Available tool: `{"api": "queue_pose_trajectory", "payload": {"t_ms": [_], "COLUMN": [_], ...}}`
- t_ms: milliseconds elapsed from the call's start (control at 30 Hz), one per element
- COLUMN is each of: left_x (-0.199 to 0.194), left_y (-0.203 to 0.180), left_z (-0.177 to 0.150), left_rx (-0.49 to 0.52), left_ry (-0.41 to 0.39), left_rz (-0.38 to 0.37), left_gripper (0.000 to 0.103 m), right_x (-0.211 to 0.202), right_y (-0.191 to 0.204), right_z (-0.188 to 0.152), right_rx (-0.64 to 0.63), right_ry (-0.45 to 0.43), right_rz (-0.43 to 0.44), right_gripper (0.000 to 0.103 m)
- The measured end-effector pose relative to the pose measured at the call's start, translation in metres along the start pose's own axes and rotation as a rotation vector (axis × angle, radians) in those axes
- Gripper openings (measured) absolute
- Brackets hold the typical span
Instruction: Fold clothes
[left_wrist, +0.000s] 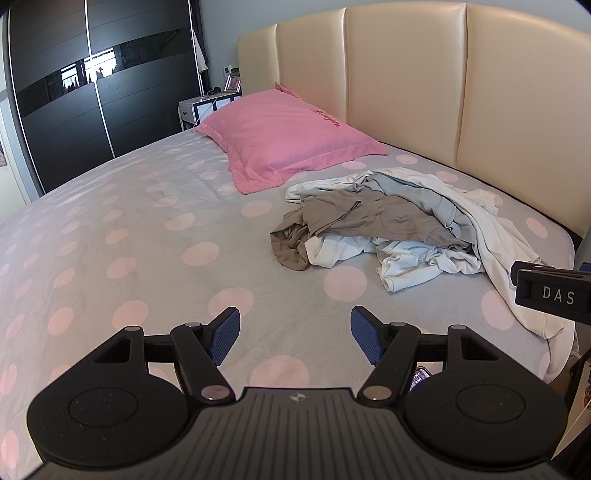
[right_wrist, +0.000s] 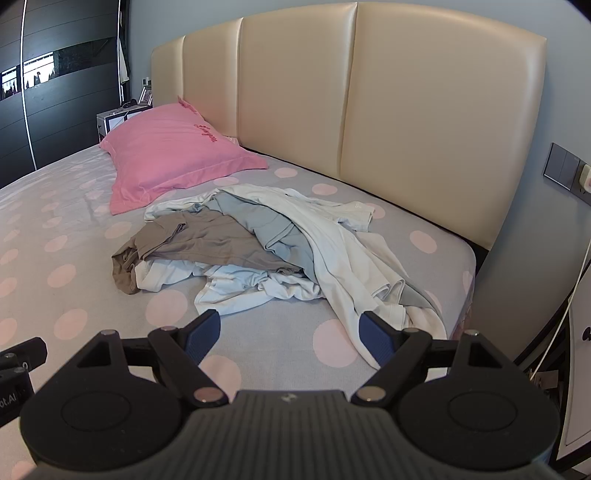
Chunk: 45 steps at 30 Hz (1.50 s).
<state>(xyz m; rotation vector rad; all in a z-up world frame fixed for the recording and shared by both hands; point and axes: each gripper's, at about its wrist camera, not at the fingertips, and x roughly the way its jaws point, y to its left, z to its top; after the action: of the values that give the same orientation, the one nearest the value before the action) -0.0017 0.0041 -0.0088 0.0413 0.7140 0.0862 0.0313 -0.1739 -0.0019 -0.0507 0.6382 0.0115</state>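
Note:
A loose pile of clothes (left_wrist: 406, 225) lies on the bed near the headboard: a taupe garment (left_wrist: 369, 218) on top, a pale blue one (left_wrist: 417, 195) and white ones (left_wrist: 498, 236) around it. The pile also shows in the right wrist view (right_wrist: 258, 251), with the taupe garment (right_wrist: 199, 240) at its left. My left gripper (left_wrist: 295, 336) is open and empty, above the sheet short of the pile. My right gripper (right_wrist: 290, 336) is open and empty, its right finger close over the hanging white garment (right_wrist: 354, 266). The right gripper's body shows at the left view's right edge (left_wrist: 554, 295).
The bed has a grey sheet with pink dots (left_wrist: 147, 229). A pink pillow (left_wrist: 288, 144) lies at the head, left of the pile. A cream padded headboard (left_wrist: 406, 92) stands behind. A dark wardrobe (left_wrist: 74, 92) and a nightstand (left_wrist: 207, 107) are at far left. The bed's edge (right_wrist: 465, 288) is right of the pile.

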Motion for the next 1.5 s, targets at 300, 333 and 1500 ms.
{"api": "queue_pose_trajectory", "payload": {"t_ms": [300, 333, 1500], "left_x": [-0.001, -0.001, 0.016], "left_y": [0.000, 0.000, 0.015], "left_z": [0.001, 0.001, -0.001], "left_rx": [0.002, 0.003, 0.024], "left_ry": [0.000, 0.000, 0.040], "left_rz": [0.007, 0.008, 0.085], "left_gripper": [0.065, 0.065, 0.065], "right_x": [0.000, 0.001, 0.036], "right_y": [0.000, 0.001, -0.016], "right_z": [0.000, 0.000, 0.033], "right_rx": [-0.001, 0.000, -0.002], "right_ry": [0.002, 0.002, 0.091], "right_rz": [0.000, 0.000, 0.097], "right_gripper": [0.084, 0.084, 0.084]}}
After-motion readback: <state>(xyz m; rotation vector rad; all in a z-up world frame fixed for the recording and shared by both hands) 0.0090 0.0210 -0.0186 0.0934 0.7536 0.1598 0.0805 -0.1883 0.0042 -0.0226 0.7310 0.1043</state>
